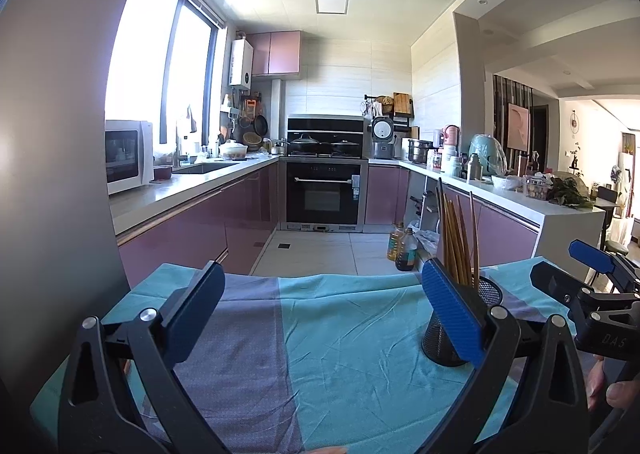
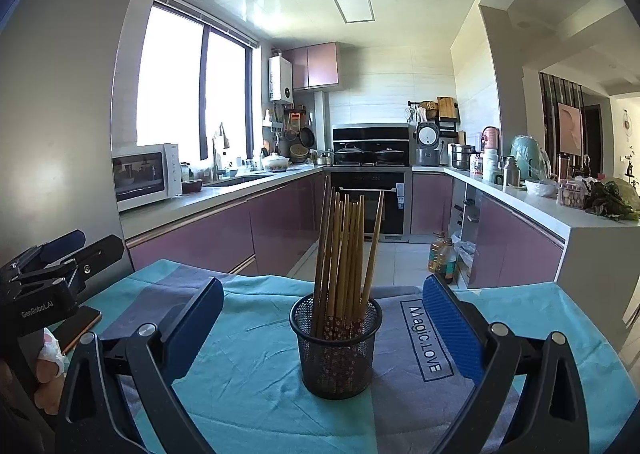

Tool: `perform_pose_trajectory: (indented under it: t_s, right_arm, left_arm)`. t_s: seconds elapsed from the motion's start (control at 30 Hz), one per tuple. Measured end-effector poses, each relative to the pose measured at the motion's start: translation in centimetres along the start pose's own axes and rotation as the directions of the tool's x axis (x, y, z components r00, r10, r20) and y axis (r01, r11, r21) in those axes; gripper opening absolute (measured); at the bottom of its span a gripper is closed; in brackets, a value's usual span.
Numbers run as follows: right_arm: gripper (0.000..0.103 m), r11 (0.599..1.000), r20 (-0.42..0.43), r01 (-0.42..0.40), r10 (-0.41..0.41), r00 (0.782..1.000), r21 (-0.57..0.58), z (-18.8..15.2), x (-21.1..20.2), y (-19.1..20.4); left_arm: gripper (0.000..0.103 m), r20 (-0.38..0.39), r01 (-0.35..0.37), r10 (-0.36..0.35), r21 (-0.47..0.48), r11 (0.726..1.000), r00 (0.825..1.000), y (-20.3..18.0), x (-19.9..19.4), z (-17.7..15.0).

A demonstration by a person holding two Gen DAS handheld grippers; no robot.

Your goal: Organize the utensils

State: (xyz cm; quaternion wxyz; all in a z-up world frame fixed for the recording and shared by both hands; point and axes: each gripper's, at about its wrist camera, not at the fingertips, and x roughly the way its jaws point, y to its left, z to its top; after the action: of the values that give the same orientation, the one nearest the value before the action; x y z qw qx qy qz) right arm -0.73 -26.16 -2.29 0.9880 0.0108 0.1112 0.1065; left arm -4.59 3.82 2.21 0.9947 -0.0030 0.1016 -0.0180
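Holder: black wire-mesh cup upright on turquoise-and-grey cloth
Contents: brown wooden chopsticks
Left gripper: spread, empty
Right gripper: spread, empty

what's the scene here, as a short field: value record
surface: cloth, teal and grey, printed "Magic.LOVE"
holder: black mesh cup, upright on the cloth
contents: chopsticks, standing in the cup, tips up
left gripper: open, empty, cup behind its right finger
right gripper: open, empty, cup between its fingers, not touched
loose utensils: none seen on the cloth
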Motion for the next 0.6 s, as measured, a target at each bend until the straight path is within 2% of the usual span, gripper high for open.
perform_pose_trajectory:
  t_s: [0.6]
  right_arm:
    - [0.097,1.0,0.002,0.027,-0.027,1.0,-0.003,-0.17,-0.19,0.26]
  left_arm:
    - [0.097,0.004,-0.016,0.016,-0.008,1.0,1.0,-0.45,-0.57,-0.05]
